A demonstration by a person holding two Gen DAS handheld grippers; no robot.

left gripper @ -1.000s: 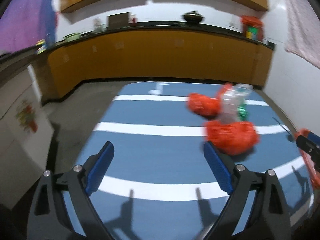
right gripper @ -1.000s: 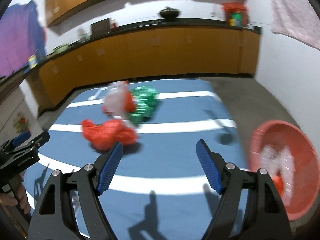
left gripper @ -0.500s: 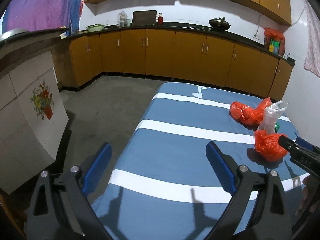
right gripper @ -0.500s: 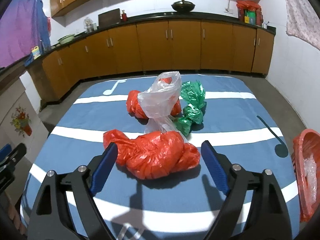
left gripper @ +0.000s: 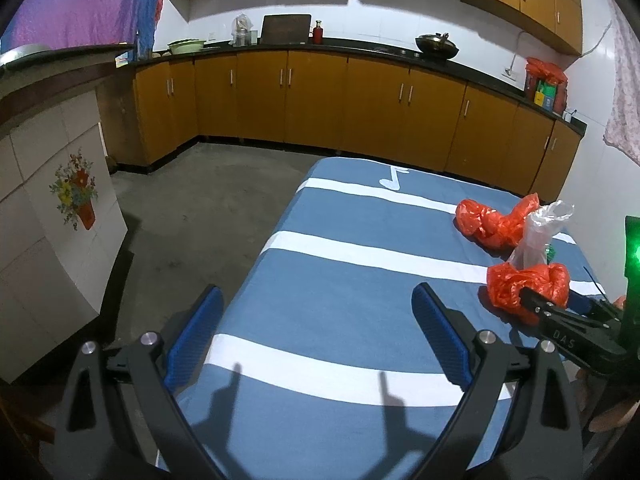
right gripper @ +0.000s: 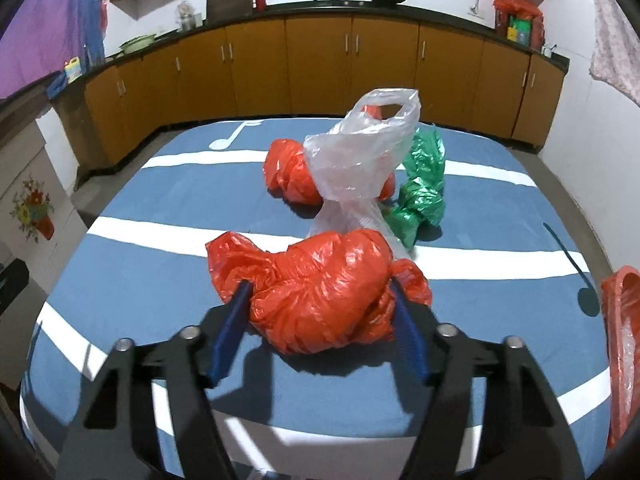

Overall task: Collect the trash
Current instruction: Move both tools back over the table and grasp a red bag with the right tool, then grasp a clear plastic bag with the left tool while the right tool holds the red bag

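A crumpled near red plastic bag point(right gripper: 324, 284) lies on the blue striped table point(right gripper: 160, 280). My right gripper point(right gripper: 320, 300) is open with its fingers on either side of this bag. Behind it stand a clear plastic bag point(right gripper: 360, 160), a second red bag point(right gripper: 288, 172) and a green bag point(right gripper: 424, 192). A red basket point(right gripper: 620, 340) with clear plastic inside sits at the right edge. My left gripper point(left gripper: 316, 312) is open and empty over the table's left front. The left wrist view shows the near red bag point(left gripper: 528, 284), the clear bag point(left gripper: 540, 236) and the far red bag point(left gripper: 492, 224).
Orange cabinets point(left gripper: 320, 100) with a dark counter run along the back wall. A tiled partition with a flower picture point(left gripper: 52, 220) stands left of the table. Grey floor point(left gripper: 192, 216) lies between them.
My right gripper moved forward until its fingers straddle the near red bag. My left gripper swung left and pulled back toward the table's left edge.
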